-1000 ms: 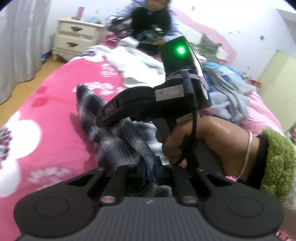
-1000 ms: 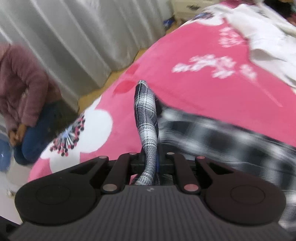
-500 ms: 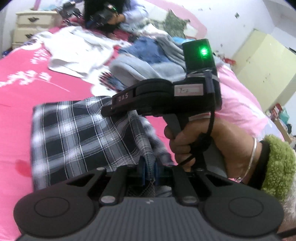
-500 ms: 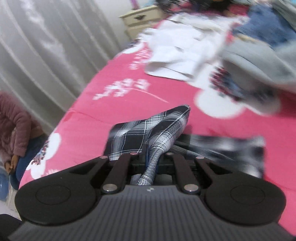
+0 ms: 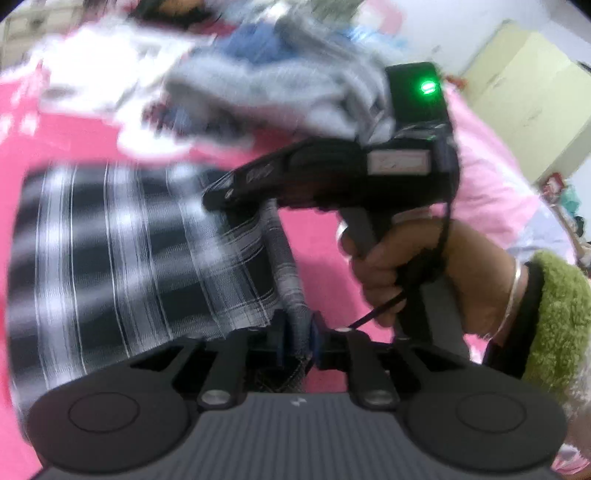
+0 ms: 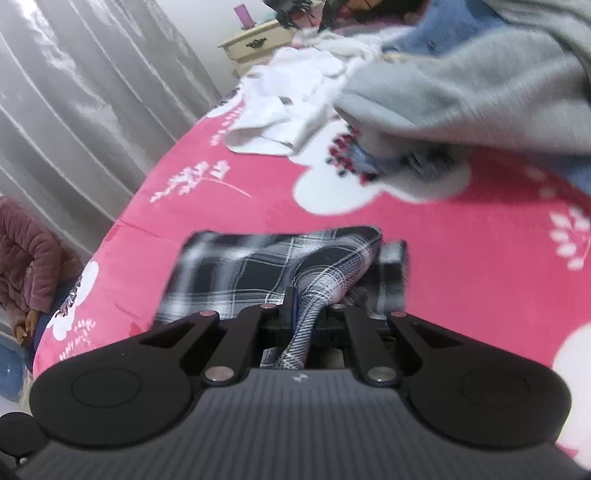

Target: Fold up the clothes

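Left claw is clamped on a bunched edge of the plaid cloth, fabric pinched between the blue pads and running up and left from the jaws. Right claw is likewise closed on a twisted fold of the same cloth, a narrow roll of plaid feeding straight into the jaws. The rest of the cloth lies flat on the bed, roughly a rectangle, black-and-white check, blurred at the edges in both views. In the left wrist view the right claw's body sits just above the cloth's right side with a green LED lit on top; the right hand grips its handle, a bracelet on the wrist and a green fuzzy cuff behind it. Bed cover is pink with white flower prints. Beyond the plaid cloth, well apart from it, a loose heap: grey garment on top, something blue behind it, white clothes to the left of the heap. No bins or baskets visible; everything lies straight on the bed. Far end of the bed: a cream nightstand with a purple item on it, and a person partly in frame next to it, detail too blurred to tell. Grey curtain along the left side; another person in a mauve jacket is low beside the bed. Pale yellow cabinet on the right in the left wrist view.
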A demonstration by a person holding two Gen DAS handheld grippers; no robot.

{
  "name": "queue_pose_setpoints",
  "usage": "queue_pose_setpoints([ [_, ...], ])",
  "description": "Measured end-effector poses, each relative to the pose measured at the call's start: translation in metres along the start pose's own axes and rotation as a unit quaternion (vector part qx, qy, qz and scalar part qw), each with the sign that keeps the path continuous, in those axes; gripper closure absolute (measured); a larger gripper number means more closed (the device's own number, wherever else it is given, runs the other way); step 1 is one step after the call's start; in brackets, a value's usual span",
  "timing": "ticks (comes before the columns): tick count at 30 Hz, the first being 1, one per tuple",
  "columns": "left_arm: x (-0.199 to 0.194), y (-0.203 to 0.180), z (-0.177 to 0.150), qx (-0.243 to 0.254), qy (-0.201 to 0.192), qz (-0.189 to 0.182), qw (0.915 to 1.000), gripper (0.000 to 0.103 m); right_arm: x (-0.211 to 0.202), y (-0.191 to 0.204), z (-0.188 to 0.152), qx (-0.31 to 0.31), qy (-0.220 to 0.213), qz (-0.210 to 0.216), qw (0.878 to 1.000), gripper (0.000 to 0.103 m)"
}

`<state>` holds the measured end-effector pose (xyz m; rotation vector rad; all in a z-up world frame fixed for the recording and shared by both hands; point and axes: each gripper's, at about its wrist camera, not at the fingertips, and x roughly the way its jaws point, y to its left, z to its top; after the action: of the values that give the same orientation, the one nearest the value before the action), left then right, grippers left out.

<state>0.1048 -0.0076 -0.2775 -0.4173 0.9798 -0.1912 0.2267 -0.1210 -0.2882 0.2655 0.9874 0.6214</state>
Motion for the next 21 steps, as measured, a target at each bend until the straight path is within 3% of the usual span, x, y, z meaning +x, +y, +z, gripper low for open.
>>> queue_pose_setpoints([
  [1, 0.0, 0.002, -0.002, -0.012, 0.014, 0.004, 0.9998, 0.068, 0.0, -0.006, -0.001, 0.008, 0.003, 0.007, 1.0, 0.097],
  [2, 0.0, 0.005, -0.004, -0.022, 0.028, 0.008, 0.9993, 0.066, 0.0, -0.012, -0.003, 0.015, 0.005, 0.015, 1.0, 0.098],
  [4, -0.014, 0.01, -0.006, -0.026, 0.022, 0.007, 0.9994, 0.055, 0.001, -0.023, -0.006, 0.03, 0.01, 0.03, 0.999, 0.096],
  [6, -0.028, 0.018, -0.008, -0.036, 0.021, 0.013, 0.999, 0.051, 0.001, -0.035, -0.008, 0.046, 0.015, 0.044, 0.998, 0.095],
  [9, -0.052, 0.04, -0.011, -0.065, 0.016, 0.033, 0.9972, 0.051, 0.002, -0.052, -0.013, 0.068, 0.023, 0.067, 0.995, 0.089],
  [13, -0.072, 0.065, -0.017, -0.078, 0.003, 0.077, 0.994, 0.053, -0.021, -0.044, -0.019, 0.03, 0.024, 0.027, 0.999, 0.066],
  [18, -0.069, 0.085, -0.022, -0.058, 0.01, 0.126, 0.9902, 0.06, -0.071, -0.016, -0.036, -0.064, -0.029, -0.064, 0.995, 0.065],
  [21, -0.062, 0.089, -0.027, -0.039, 0.017, 0.127, 0.991, 0.061, -0.09, 0.014, -0.051, -0.142, -0.035, -0.026, 0.989, 0.069],
])
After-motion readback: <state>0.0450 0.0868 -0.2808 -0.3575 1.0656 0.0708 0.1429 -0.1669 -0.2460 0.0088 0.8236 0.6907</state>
